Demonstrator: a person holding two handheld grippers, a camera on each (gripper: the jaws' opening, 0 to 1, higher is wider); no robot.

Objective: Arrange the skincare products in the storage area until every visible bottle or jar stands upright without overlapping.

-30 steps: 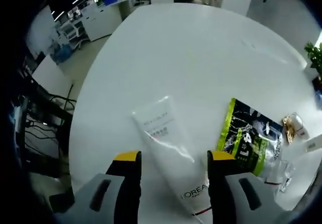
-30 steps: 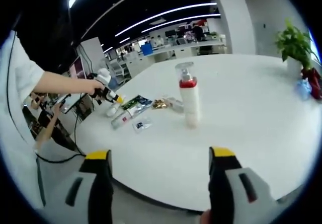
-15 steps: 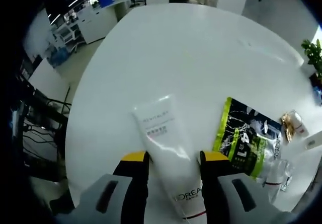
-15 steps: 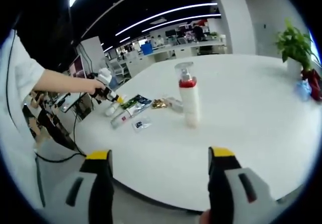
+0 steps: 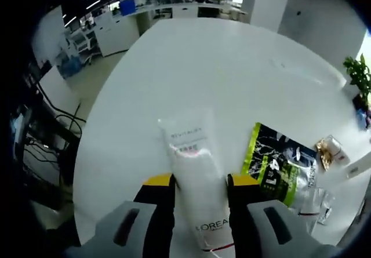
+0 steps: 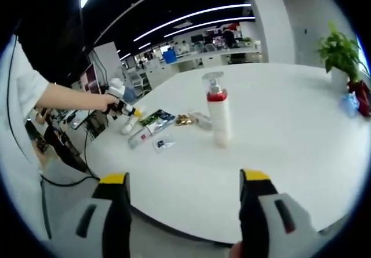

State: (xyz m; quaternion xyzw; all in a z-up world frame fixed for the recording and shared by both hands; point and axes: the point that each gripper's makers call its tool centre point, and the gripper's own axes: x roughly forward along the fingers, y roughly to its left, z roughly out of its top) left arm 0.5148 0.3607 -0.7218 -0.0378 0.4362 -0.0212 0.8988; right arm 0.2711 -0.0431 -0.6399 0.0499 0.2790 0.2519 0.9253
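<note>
Between left tool (image 5: 200,184) jaws — white tube (image 5: 197,185), gripped.

The left gripper (image 5: 200,184), grey-bodied with yellow-tipped black jaws, has its jaws drawn close together, each pressing a side of what lies between them. In the right gripper view it shows small and far off (image 6: 128,111), held out at the end of the person's outstretched bare forearm (image 6: 69,100), which emerges from a short white sleeve (image 6: 20,87). The right gripper (image 6: 184,178), of the same grey, black and yellow make, hangs with its jaws spread wide and nothing between them
</note>
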